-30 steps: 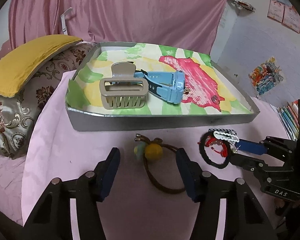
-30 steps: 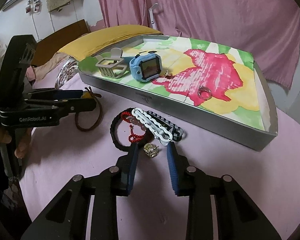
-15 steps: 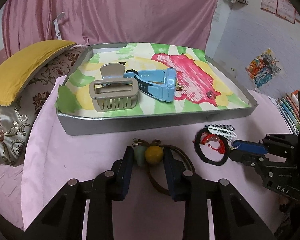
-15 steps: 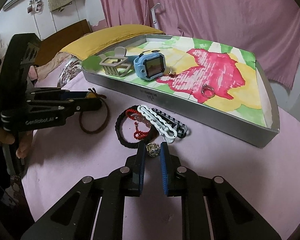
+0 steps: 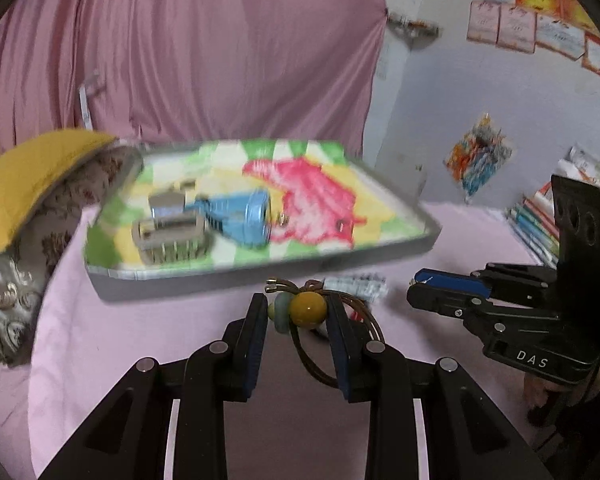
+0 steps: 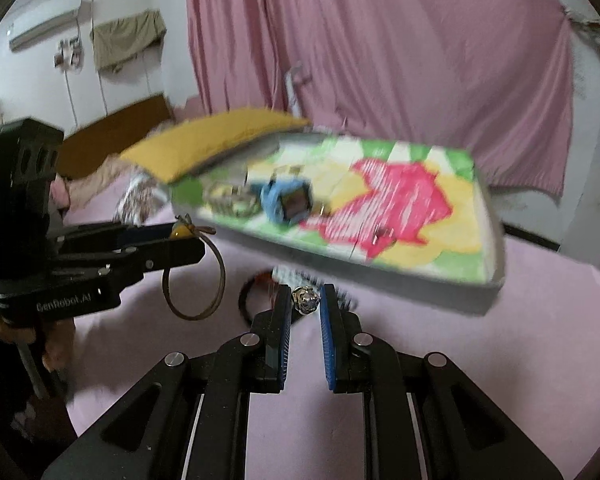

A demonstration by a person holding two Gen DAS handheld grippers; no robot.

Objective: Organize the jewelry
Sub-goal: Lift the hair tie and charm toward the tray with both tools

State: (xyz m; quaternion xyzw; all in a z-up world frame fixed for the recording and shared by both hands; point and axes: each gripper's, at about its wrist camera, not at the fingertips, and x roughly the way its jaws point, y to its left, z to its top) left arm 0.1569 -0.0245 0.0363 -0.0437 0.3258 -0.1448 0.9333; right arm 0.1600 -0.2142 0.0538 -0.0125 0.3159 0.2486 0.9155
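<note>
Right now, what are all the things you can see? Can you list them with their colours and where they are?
Tray: one, grey, colourful lining, on the pink cover.
Watch: one, blue, in tray.
Hair claw: one, beige, in tray beside watch.
Ring: one, small, blurred, on the red patch.
Hair tie: one, brown loop, yellow bead, in left gripper.
Metal bead: one, silvery, in right gripper.
Bracelets: a few, black, red, white, before tray.
Pillow: one, yellow, left of tray.
Curtain: pink, behind.
</note>
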